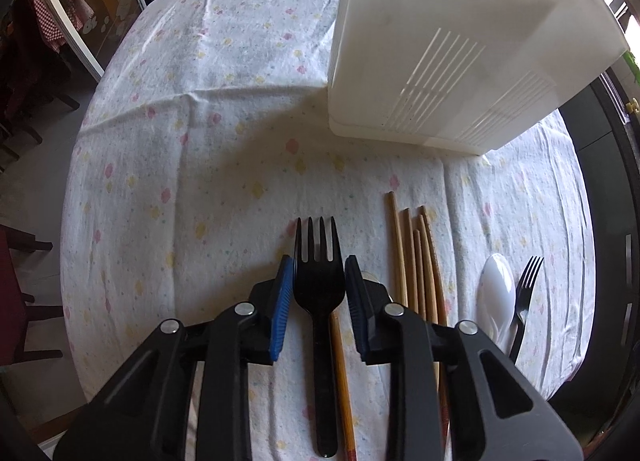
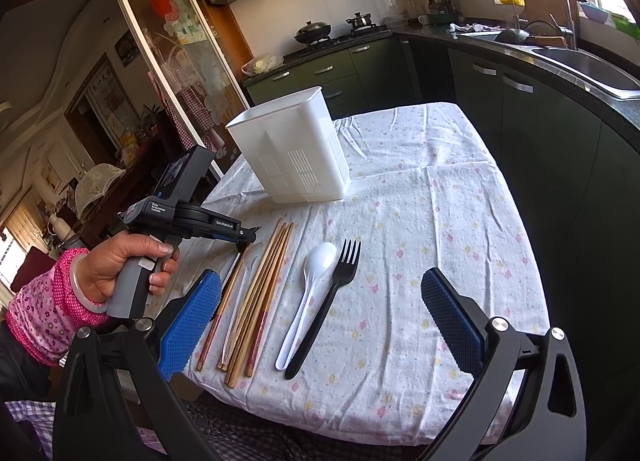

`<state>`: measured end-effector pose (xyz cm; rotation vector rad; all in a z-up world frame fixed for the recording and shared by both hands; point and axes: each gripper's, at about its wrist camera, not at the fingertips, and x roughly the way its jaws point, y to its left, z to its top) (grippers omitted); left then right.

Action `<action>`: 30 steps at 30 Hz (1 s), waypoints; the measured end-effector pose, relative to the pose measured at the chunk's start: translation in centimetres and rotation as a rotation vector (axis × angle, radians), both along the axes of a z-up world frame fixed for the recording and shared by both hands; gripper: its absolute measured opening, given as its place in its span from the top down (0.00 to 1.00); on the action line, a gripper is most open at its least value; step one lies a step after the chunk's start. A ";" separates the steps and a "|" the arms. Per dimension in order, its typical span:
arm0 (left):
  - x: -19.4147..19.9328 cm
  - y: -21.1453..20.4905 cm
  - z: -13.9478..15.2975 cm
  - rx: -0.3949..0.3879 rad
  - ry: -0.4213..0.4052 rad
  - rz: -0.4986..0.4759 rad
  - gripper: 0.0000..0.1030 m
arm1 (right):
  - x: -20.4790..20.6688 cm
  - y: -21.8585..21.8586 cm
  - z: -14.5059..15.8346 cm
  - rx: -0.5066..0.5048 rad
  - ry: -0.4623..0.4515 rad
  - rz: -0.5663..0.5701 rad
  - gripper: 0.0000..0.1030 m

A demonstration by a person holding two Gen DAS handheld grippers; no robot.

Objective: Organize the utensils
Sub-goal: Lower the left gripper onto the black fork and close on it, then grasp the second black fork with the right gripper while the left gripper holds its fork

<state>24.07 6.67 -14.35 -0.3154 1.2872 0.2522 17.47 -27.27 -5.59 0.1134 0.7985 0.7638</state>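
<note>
The left gripper (image 1: 318, 293) brackets a black fork (image 1: 319, 281) lying on the tablecloth (image 1: 180, 165), jaws narrowed beside its head (contact unclear), left of the chopsticks (image 1: 416, 261), while the right gripper (image 2: 320, 321) gapes wide, empty.

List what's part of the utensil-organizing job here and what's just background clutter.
Job:
- black fork, between the left tool pads
- chopsticks
- white spoon
- other black fork
- white utensil holder

Lying about:
- wok on the stove
- sink
- flowered tablecloth
</note>
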 end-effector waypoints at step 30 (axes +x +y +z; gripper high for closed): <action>-3.9 -0.8 4.7 -0.011 -0.128 -0.123 0.75 | 13.4 10.1 -9.6 -0.289 0.483 0.059 0.52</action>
